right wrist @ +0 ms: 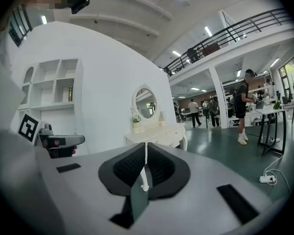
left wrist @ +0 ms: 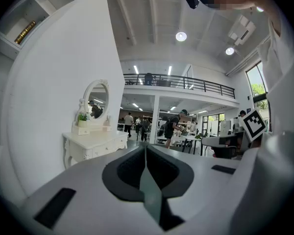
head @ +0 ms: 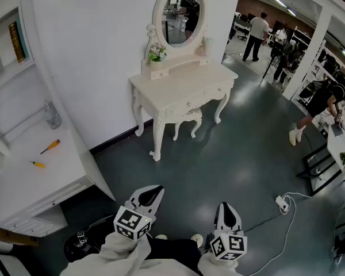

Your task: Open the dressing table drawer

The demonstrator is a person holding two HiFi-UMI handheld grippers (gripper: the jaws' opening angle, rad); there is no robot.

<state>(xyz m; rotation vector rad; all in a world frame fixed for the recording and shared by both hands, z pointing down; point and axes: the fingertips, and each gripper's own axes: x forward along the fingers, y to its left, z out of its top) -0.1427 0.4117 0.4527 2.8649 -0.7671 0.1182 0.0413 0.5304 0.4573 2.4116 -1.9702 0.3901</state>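
dressing table (head: 184, 88), left tongs (head: 155, 190), right tongs (head: 226, 206) closed

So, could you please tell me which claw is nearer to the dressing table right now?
Left. The left claw, shut, points at the dressing table from well short of its front leg. The right claw, also shut, sits farther back and to the right.

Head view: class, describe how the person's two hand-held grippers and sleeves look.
Both the left hand-held gripper and the right hand-held gripper have light grey bodies with black-lined, tapering jaws. Each carries a white marker cube printed with black squares. The sleeves are pale grey.
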